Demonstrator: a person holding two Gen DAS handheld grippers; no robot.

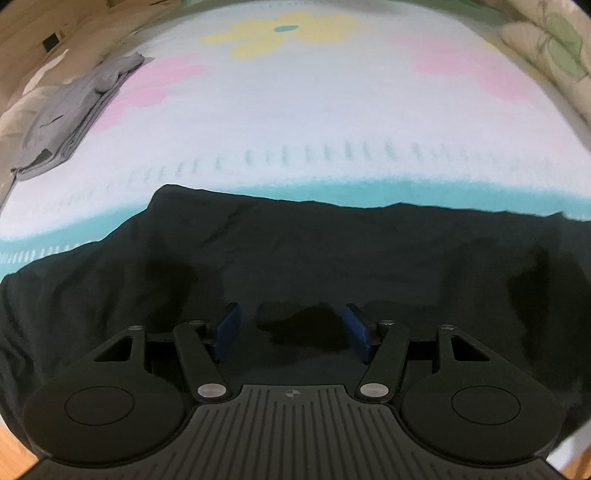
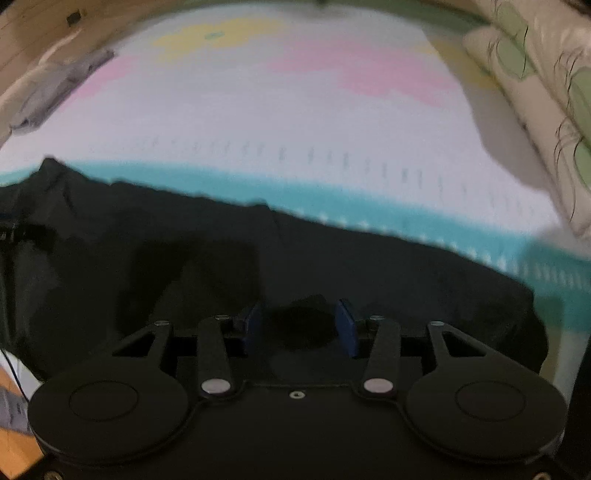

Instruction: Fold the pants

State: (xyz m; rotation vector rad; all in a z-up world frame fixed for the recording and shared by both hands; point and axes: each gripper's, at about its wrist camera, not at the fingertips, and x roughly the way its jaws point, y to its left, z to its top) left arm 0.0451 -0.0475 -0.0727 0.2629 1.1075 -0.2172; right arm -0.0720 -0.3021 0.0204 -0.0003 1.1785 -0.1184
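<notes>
Left wrist: grey garment (image 1: 70, 110) (folded) beyond pants (image 1: 295, 251).

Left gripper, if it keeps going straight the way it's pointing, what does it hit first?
Most likely the black fabric pants spread on the bed: the open left gripper points down at that cloth, nothing lying between, though depth is unclear.

A home bedroom: flower-patterned bedsheet (image 1: 295, 110), leaf-print pillows (image 2: 535, 74), wooden floor (image 2: 33, 33).

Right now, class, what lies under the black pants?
The pants lie on a bedspread, white with a teal band. The part of the bedspread beneath the pants is covered and unseen.
</notes>
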